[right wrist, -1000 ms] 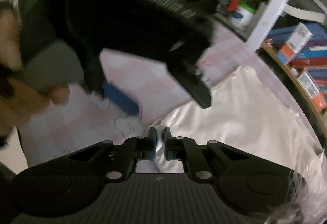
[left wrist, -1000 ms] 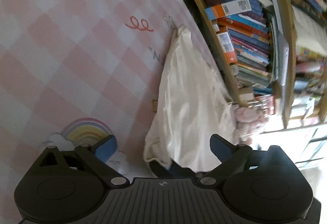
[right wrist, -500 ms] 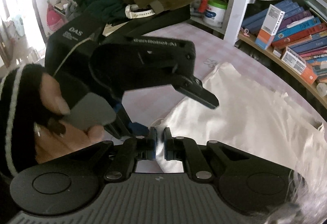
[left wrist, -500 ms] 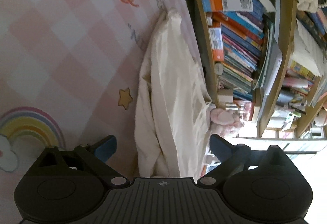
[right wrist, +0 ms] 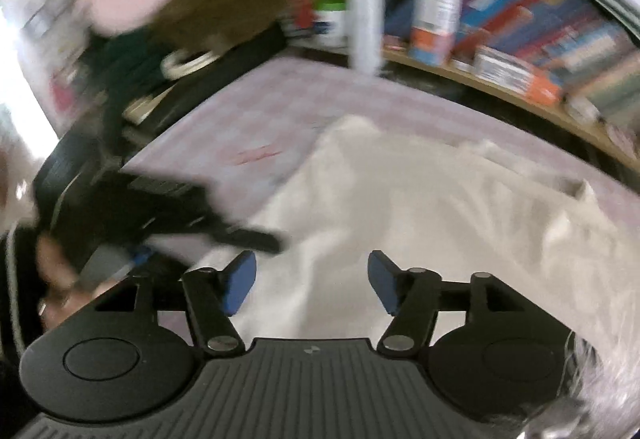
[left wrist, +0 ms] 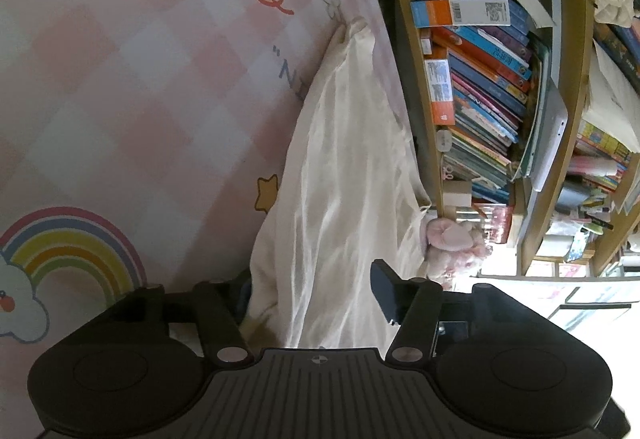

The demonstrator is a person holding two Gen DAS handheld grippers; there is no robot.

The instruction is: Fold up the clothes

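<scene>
Mid-fold on a pink checked table (left wrist: 120, 87), printed with a rainbow (left wrist: 68, 251) at 8 o'clock and a yellow star (left wrist: 266, 193) near centre in the left wrist view. Cream garment (left wrist: 344, 175) lying in a long wrinkled strip from 12 o'clock down to 6 o'clock, along the table edge nearest the bookshelf (left wrist: 480, 87) at 2 o'clock, near end bunched between the fingers of the left claw (left wrist: 316, 295). Left claw jaws set apart around that end; left pad hidden by cloth, so contact impossible to confirm, grip apparently not closed. In the blurred right wrist view, right claw (right wrist: 312, 283) spread wide, blue pads (right wrist: 240, 279) clear of the fabric, poised over the near part of the same garment (right wrist: 420, 207), empty. Left claw (right wrist: 224, 231) visible there at 9 o'clock, tip over the cloth's edge. Judged stage: re-gripping between folds, garment narrowed lengthwise but not yet folded short. Next move likely calling for both claws to close on the near hem corners, then carry that end toward 12 o'clock, keeping the layers aligned and off the table edge.
</scene>
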